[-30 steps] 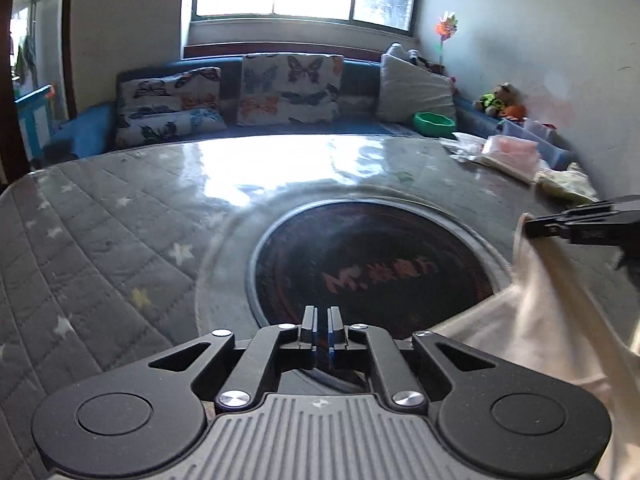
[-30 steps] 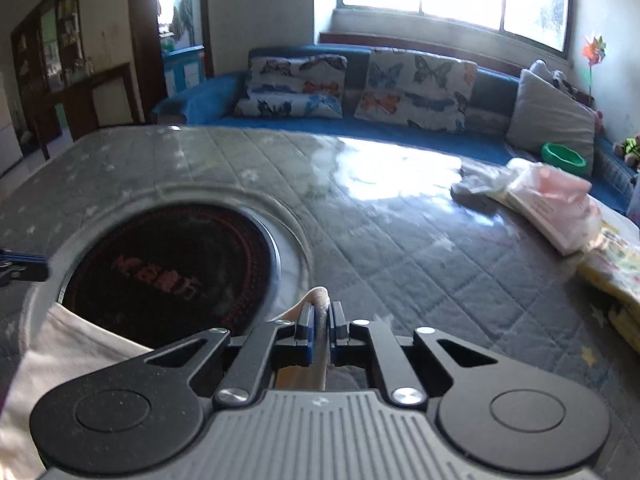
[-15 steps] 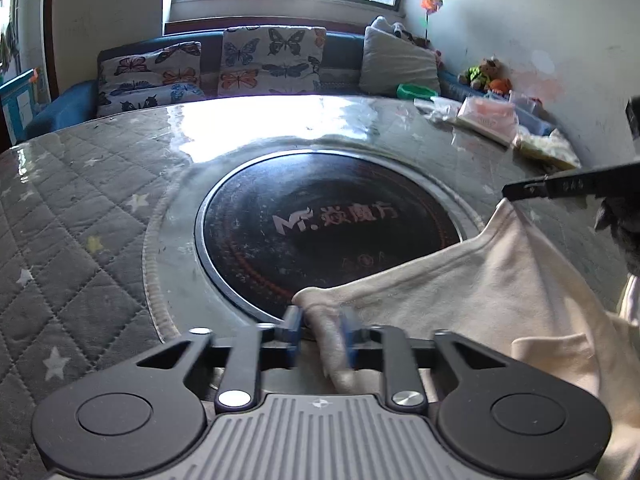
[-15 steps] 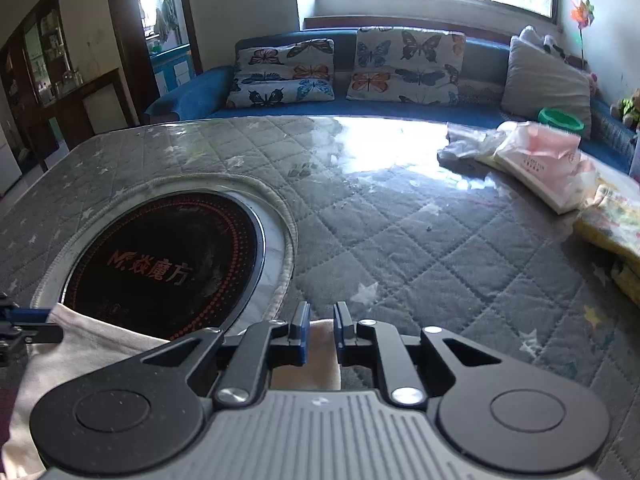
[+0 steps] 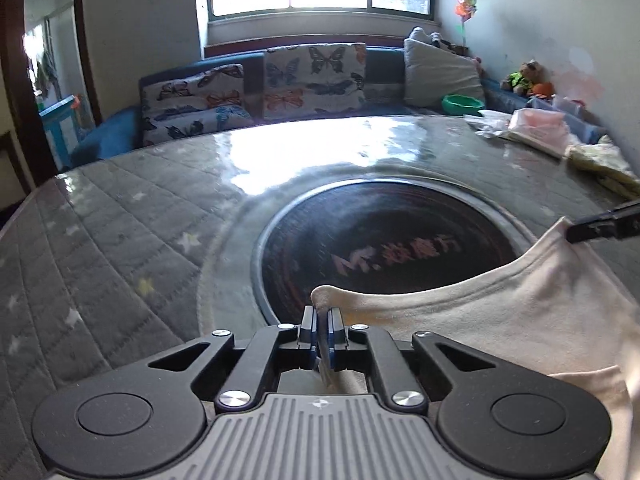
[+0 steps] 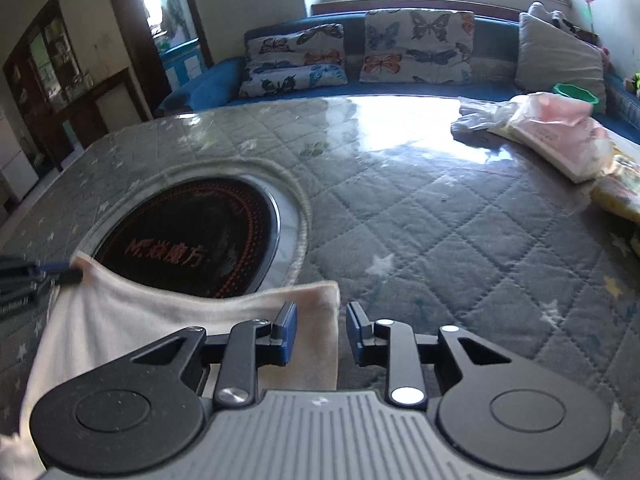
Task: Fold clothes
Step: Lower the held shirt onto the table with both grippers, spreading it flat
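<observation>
Worktop (image 6: 440, 208): covered by a grey quilted, star-printed cover under a glossy sheet; a round black induction plate (image 5: 384, 248) with red lettering is set into it.

Sofa (image 6: 208, 84): blue, along the far wall, carrying butterfly cushions (image 6: 416, 46).

Cream garment (image 5: 500, 312): lies at the near edge of the worktop, its upper hem sagging across the near rim of the plate.

Bagged pink item (image 6: 560, 132): far right on the worktop, well apart from the garment.

Left claw (image 5: 321, 322): jaws have just closed and pinch the garment's left hem corner, which pokes up between the pads.

Right claw (image 6: 318, 328): jaws have just been opening and stand narrowly apart; the garment's right corner lies flat beneath and between them, unpinched.
</observation>
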Action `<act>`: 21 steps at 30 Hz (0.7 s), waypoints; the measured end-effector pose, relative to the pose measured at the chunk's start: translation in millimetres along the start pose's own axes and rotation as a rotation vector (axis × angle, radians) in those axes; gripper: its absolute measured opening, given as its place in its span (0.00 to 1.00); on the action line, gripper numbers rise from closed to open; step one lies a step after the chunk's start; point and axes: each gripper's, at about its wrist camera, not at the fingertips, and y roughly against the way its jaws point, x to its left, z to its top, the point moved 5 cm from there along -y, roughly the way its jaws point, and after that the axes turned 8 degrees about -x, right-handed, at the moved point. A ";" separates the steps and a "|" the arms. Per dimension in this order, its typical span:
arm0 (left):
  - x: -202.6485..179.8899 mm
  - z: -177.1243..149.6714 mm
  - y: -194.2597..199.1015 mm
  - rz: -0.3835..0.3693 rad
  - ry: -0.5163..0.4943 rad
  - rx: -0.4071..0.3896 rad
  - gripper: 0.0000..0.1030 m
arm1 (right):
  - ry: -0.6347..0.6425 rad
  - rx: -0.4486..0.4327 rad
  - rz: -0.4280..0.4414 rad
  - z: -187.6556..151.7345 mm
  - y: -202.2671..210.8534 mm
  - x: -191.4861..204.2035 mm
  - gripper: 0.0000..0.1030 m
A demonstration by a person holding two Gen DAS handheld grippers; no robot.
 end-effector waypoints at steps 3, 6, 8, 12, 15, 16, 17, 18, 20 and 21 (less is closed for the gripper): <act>8.8 8.1 -12.0 0.034 -0.008 0.001 0.06 | 0.058 -0.013 -0.031 1.8 -9.3 10.0 0.05; 19.9 16.6 -23.2 0.070 -0.003 0.001 0.06 | 0.074 -0.050 -0.048 10.4 -16.6 14.8 0.03; 24.7 21.0 -30.4 0.104 -0.010 -0.003 0.06 | 0.095 -0.069 -0.077 15.8 -21.5 16.4 0.02; 31.9 22.5 -43.1 0.109 0.021 0.027 0.10 | 0.098 -0.075 -0.106 23.2 -36.1 13.6 0.03; 35.3 21.2 -45.1 0.111 0.031 0.041 0.14 | 0.089 -0.074 -0.081 22.9 -30.5 15.3 0.09; 36.5 21.2 -43.8 0.121 0.028 0.040 0.20 | 0.091 -0.071 -0.046 21.7 -22.5 18.0 0.11; 37.3 21.1 -40.6 0.125 0.026 0.034 0.22 | 0.099 -0.072 -0.038 20.9 -19.3 20.0 0.11; 37.1 21.8 -36.3 0.124 0.028 0.025 0.22 | 0.122 -0.075 -0.025 17.9 -10.0 25.6 0.11; 33.5 24.9 -24.8 0.104 0.041 0.010 0.27 | 0.133 -0.068 0.006 12.8 2.6 32.2 0.17; 30.5 26.1 -17.4 0.090 0.044 -0.003 0.28 | 0.135 -0.065 0.020 9.1 9.8 35.9 0.25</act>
